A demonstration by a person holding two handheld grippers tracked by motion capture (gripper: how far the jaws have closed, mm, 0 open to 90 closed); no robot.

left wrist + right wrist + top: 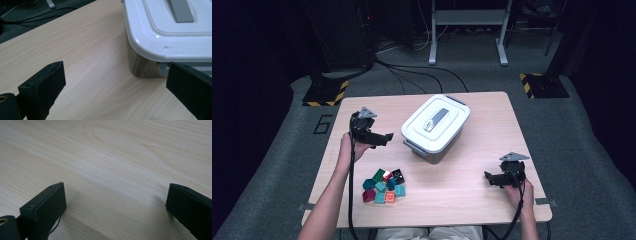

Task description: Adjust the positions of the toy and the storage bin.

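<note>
A white-lidded storage box [436, 123] with a grey handle stands shut at the middle of the wooden table [492, 115]. A cluster of several coloured blocks [384, 186] lies at the front left. My left gripper [388, 137] hovers just left of the box, open, its jaws pointing at the box's near corner [150, 52]. My right gripper [487, 177] rests low near the front right edge, open, with bare table wood [112, 170] between its jaws.
Floor cables and stand feet with yellow-black tape lie beyond the table's far edge. A metal frame [468, 30] stands at the back. Bare wood lies between the box and the right gripper.
</note>
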